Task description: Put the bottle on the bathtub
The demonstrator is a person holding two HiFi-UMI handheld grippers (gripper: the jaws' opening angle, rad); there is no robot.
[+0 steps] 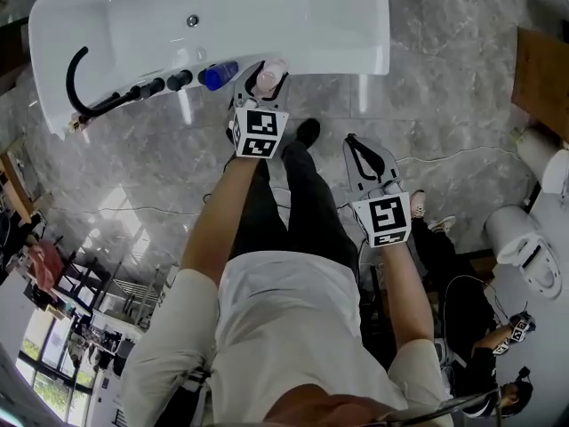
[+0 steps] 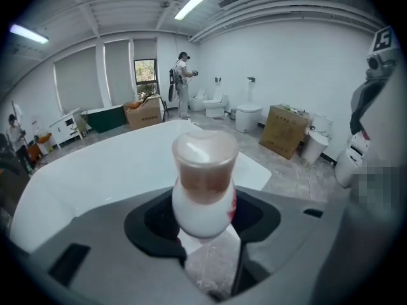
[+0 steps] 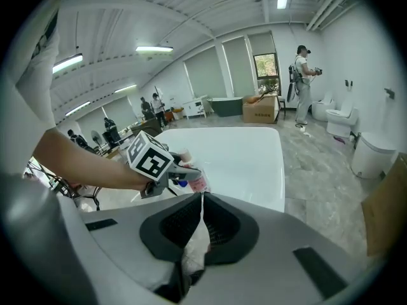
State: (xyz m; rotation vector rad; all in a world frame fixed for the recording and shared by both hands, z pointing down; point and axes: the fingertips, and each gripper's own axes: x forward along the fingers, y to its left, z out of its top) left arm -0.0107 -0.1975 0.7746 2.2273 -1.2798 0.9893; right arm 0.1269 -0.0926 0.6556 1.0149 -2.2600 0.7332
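**Bottle held at the bathtub's near rim**

The bottle (image 1: pixel 270 76) (image 2: pixel 205 183), white in the body with a brownish translucent cap, is gripped upright between the jaws of the left hand-held gripper (image 1: pixel 264 80) (image 2: pixel 205 229). The jaws are closed on its lower body. In the head view the bottle is seen at the near rim of the bathtub (image 1: pixel 356 25), just right of a blue bottle (image 1: pixel 218 75) lying on that rim. Whether its base touches the rim cannot be told. In the left gripper view the white bathtub (image 2: pixel 95 170) is spread out behind the bottle, and grey marble floor shows through the gap under it.

Further left along the same rim, black tap knobs (image 1: pixel 169 83) and a black curved shower hose (image 1: pixel 76 83) are set. A round metal fitting (image 1: pixel 193 20) is fixed on the bathtub's inner wall.

The right hand-held gripper (image 1: pixel 363 154) (image 3: pixel 198 224) is held well back from the bathtub, over the marble floor. Its jaws are brought together with nothing between them. In its view the left hand-held gripper (image 3: pixel 166 170) with its marker cube (image 3: pixel 151 159) is seen at the bathtub's (image 3: pixel 248 157) near rim.

A toilet (image 1: pixel 524 247) stands well right of the bathtub. A cardboard box (image 2: pixel 284 131) and a standing person (image 2: pixel 183 84) are seen beyond its far end.
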